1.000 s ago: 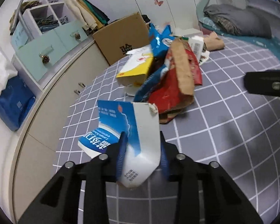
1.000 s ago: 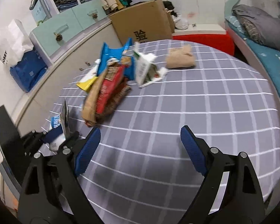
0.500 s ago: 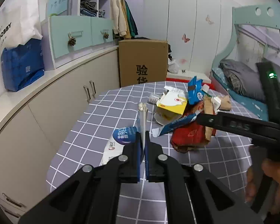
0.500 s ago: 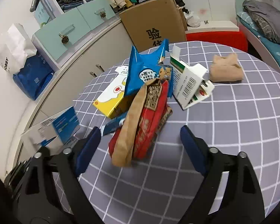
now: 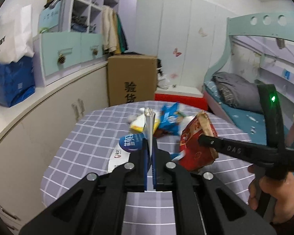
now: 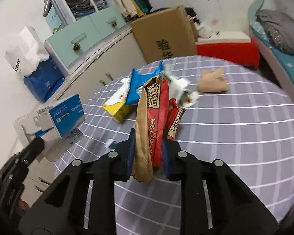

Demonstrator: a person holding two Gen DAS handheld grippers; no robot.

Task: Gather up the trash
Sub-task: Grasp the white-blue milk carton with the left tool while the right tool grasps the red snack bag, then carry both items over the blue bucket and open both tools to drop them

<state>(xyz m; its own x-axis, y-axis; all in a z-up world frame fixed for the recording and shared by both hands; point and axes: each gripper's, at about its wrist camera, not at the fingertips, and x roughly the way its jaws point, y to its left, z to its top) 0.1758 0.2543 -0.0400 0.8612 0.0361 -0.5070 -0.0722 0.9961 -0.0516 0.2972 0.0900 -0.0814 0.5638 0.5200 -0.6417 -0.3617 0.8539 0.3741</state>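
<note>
My left gripper [image 5: 150,154] pinches the flattened blue carton [image 5: 149,125] edge-on. My right gripper [image 6: 148,152] has just been closing and now clamps the red bag [image 6: 151,121] above the table [image 6: 245,137].

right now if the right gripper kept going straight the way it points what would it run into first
Probably the pile of wrappers on the table: the right gripper, its jaws just closed on the red and brown bag, points toward the blue packet and yellow box right behind it. Depth is uncertain.

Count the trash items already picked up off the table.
2: the blue-and-white carton clamped in the left tool, and the red-and-brown bag in the right tool, whose jaws have just been closing.
</note>
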